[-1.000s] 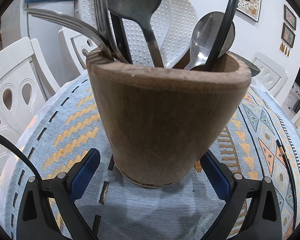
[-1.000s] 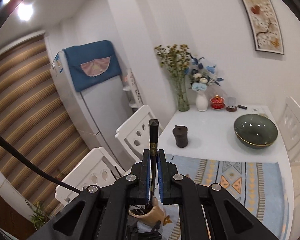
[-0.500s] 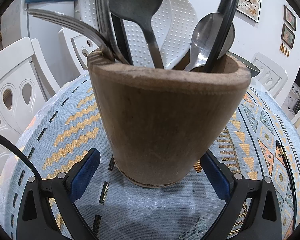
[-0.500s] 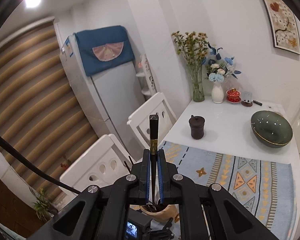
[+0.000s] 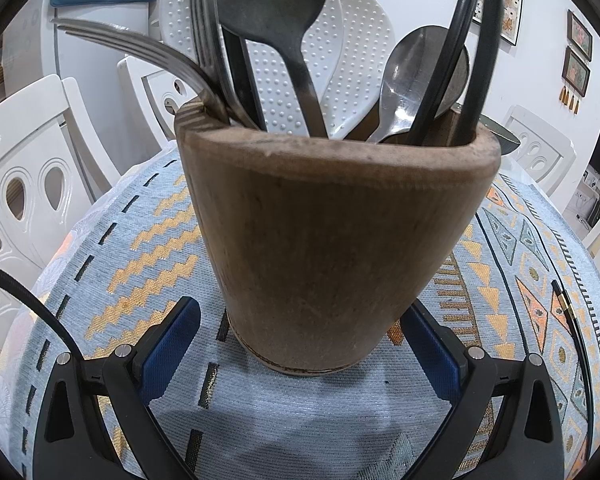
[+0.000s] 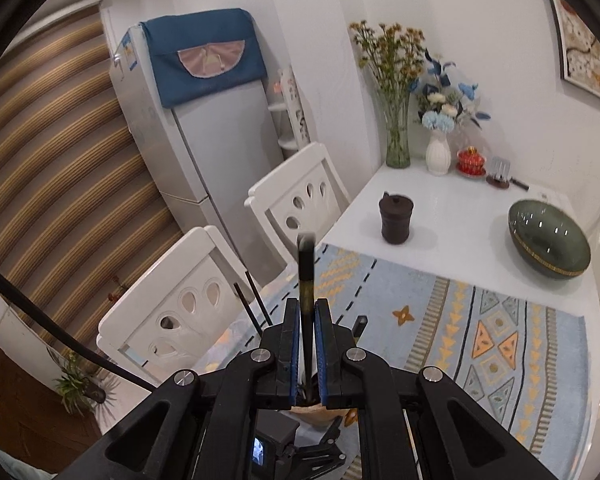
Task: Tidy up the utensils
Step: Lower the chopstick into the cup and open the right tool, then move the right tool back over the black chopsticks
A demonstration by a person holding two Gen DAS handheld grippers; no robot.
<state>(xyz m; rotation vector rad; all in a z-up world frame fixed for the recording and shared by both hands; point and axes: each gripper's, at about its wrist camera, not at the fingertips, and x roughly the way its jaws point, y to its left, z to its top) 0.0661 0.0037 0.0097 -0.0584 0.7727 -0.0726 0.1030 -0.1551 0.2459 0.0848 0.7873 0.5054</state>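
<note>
A brown wooden utensil holder [image 5: 332,240] stands on the patterned tablecloth [image 5: 140,264]. It holds forks [image 5: 140,46], a dark spoon [image 5: 272,0], a steel spoon [image 5: 412,68], white dotted paddles [image 5: 360,40] and black chopsticks [image 5: 480,48]. My left gripper [image 5: 300,308] is open and straddles the holder's base, with a gap at its left pad [image 5: 168,344]. In the right wrist view my right gripper [image 6: 307,306] is shut on a black chopstick [image 6: 306,264] with a gold band. That chopstick stands upright, its lower end reaching down to the holder [image 6: 320,414].
Another black chopstick [image 5: 568,320] lies on the cloth at the right. Farther back on the white table [image 6: 452,216] are a green bowl [image 6: 548,240], a dark lidded cup [image 6: 396,220] and flower vases [image 6: 438,152]. White chairs [image 6: 180,304] stand along the table's left side.
My right gripper has come down and tipped toward the table with the chopstick. In the left wrist view a second black stick now stands in the holder's right side. The left gripper kept still.
</note>
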